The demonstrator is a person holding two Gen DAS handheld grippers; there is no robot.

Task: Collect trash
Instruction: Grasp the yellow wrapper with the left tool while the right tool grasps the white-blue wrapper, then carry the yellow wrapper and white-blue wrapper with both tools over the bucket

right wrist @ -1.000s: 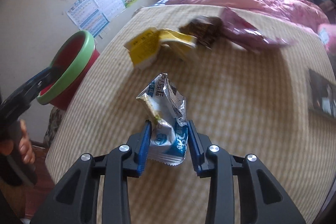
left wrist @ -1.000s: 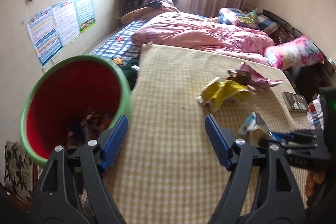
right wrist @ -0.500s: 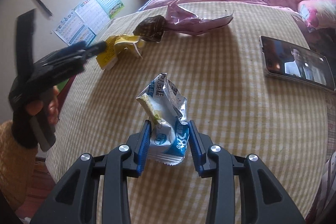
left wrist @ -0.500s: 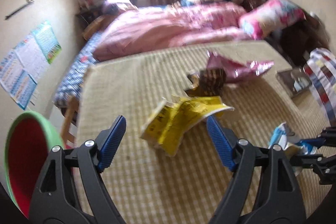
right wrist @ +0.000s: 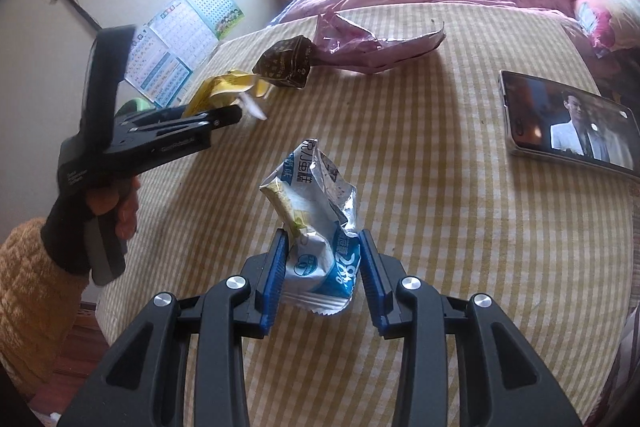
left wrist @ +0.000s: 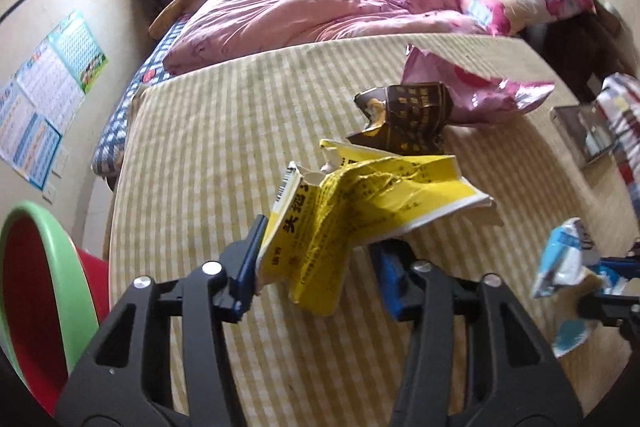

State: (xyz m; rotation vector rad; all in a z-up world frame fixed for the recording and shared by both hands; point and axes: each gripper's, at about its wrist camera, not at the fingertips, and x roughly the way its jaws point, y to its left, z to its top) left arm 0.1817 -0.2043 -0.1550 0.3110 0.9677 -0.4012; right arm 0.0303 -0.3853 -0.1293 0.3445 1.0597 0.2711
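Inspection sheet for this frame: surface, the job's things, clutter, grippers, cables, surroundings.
Surface: checked yellow mat.
Job's things: yellow wrapper between the left jaws; blue-white wrapper in the right jaws; brown wrapper and pink bag lying on the mat; red bin with green rim at the mat's left edge.
Clutter: phone with its screen lit.
Grippers: left gripper has just been closing around the yellow wrapper; right gripper shut on the blue-white wrapper.
Cables: nothing seen.
Surroundings: pink quilt, wall posters.
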